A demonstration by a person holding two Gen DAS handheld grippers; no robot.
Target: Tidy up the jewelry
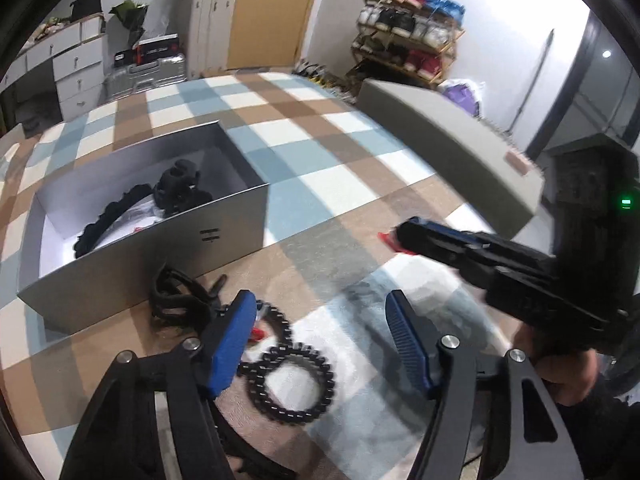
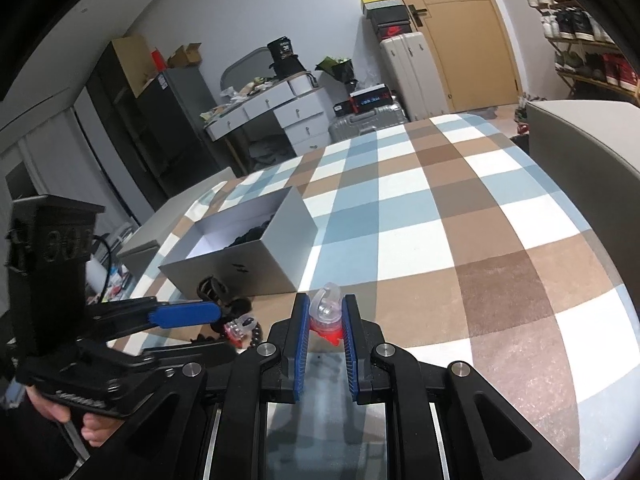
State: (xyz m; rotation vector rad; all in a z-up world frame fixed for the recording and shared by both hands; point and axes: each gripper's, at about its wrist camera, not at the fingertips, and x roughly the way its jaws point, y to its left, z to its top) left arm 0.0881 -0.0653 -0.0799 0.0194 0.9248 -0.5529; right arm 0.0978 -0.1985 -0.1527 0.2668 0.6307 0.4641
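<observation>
Clear glossy plastic clip with red base sitting between ribbed blue rubbery pads, matt grey cardboard box lying beyond, soft woven checked cloth stretching beneath, shiny black bead bracelet glinting.

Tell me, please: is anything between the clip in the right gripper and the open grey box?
Nothing visible. The right gripper holds the red and clear clip; bare checked cloth lies up to the box, whose top is open. The left gripper stays off to the side.
</observation>
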